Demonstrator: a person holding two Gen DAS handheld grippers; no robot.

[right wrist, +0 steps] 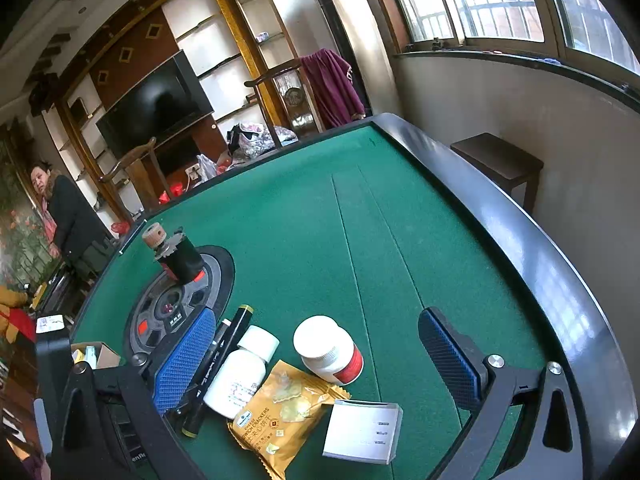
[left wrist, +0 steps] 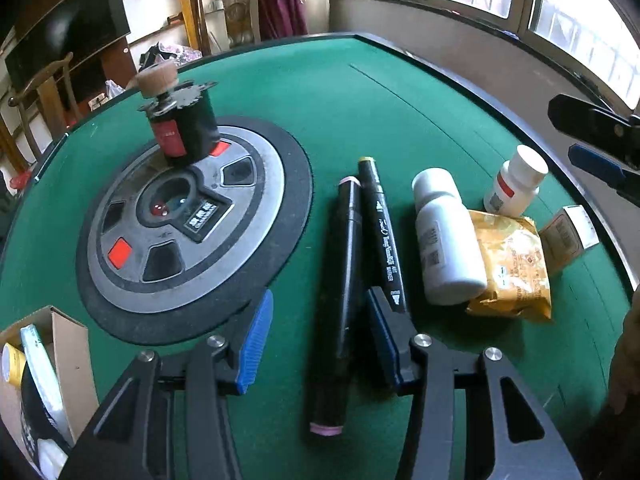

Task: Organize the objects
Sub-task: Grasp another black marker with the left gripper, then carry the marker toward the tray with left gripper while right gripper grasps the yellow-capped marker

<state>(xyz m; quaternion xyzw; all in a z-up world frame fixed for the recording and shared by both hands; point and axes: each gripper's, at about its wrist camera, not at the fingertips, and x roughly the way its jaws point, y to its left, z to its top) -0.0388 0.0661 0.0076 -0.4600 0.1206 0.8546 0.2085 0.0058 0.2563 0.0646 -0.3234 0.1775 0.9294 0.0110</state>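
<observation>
Blue-padded left gripper (left wrist: 320, 336) straddles the black pink-capped marker (left wrist: 340, 296) on green felt (left wrist: 360, 112), jaws partly open, gripping nothing; right gripper (right wrist: 320, 364) hovers wide open, empty.

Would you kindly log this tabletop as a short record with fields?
surface: green felt table
markers: pink-capped marker and yellow-capped marker, lying side by side
left gripper: jaws open, pink-capped marker between them, unpressed
right gripper: jaws open, nothing gripped
bottles: tall white bottle lying down; red-label bottle
snack: cracker packet
box: cardboard box
</observation>
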